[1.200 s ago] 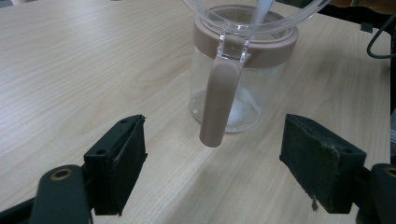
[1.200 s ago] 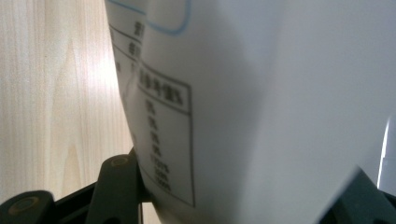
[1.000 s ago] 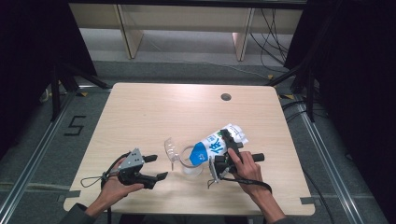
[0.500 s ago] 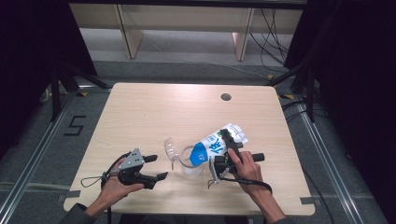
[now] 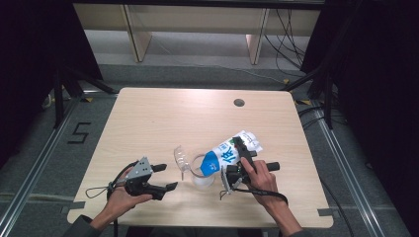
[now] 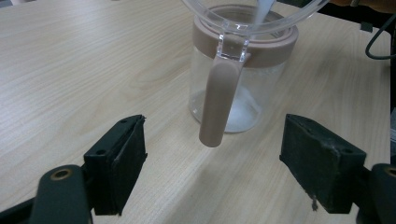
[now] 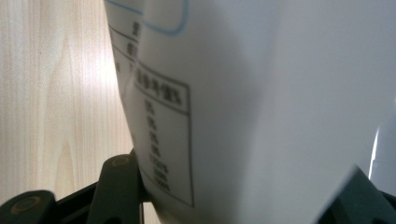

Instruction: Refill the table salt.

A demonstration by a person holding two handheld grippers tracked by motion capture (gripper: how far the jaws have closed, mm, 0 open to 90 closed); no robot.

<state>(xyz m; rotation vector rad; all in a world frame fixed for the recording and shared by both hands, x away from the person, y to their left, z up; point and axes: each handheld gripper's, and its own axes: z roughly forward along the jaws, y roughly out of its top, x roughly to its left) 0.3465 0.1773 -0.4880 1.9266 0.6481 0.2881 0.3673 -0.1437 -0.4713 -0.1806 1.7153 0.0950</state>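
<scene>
Bag [image 5: 231,152] tilted, blue end over jar [image 5: 201,173], white powder falling in; right gripper [image 5: 240,160] jaws clamped on bag. Jar upright near table [image 5: 163,118] front edge, lid [image 5: 181,158] flipped open. Left gripper [image 5: 158,178] just beside jar, jaws wide open, empty.

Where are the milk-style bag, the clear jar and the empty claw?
bag [image 5: 228,154], high view, on its blue-and-white printed side.
jar [image 6: 233,100], left gripper view, on its clear glass wall.
left claw [image 5: 162,177], high view, midway between its fingertips.

Black grippers [image 5: 165,177] with grey plate, trailing black cables.
</scene>
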